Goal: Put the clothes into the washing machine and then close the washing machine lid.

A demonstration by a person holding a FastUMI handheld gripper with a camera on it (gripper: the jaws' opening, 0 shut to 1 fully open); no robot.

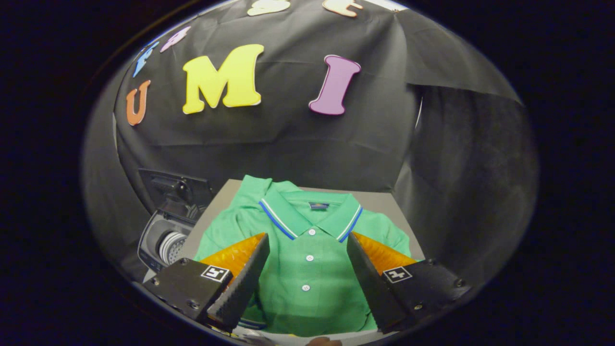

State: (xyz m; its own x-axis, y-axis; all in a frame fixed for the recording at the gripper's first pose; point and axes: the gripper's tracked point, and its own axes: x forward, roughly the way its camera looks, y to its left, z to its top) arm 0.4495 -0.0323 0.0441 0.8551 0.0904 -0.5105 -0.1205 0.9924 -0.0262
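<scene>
Lying flat on the grey worktop (384, 204), a green polo shirt (307, 288) is folded into a neat rectangle with its front facing up. Its collar (307, 218) sits at the far end, trimmed along the edge with a blue and a white stripe, and a small dark label shows inside the neck. Three white buttons (309, 258) run down the placket toward the near end. The cloth carries faint broad bands of lighter and darker green. One sleeve or shoulder bunches up at the far left corner, near the worktop's edge.

The gripper (307, 250) hangs over the near part of the shirt, its two black fingers (242, 283) with orange backs standing wide apart. The placket and buttons show in the gap between them, and the collar lies just beyond the tips. Whether the tips touch the cloth cannot be told.

Left of the worktop and lower down stands the washing machine (161, 245), dark-bodied, with its lid (175, 190) raised and leaning toward the far side. Inside the open mouth a pale drum with ribbed detail is visible. The shirt is well apart from that opening.
</scene>
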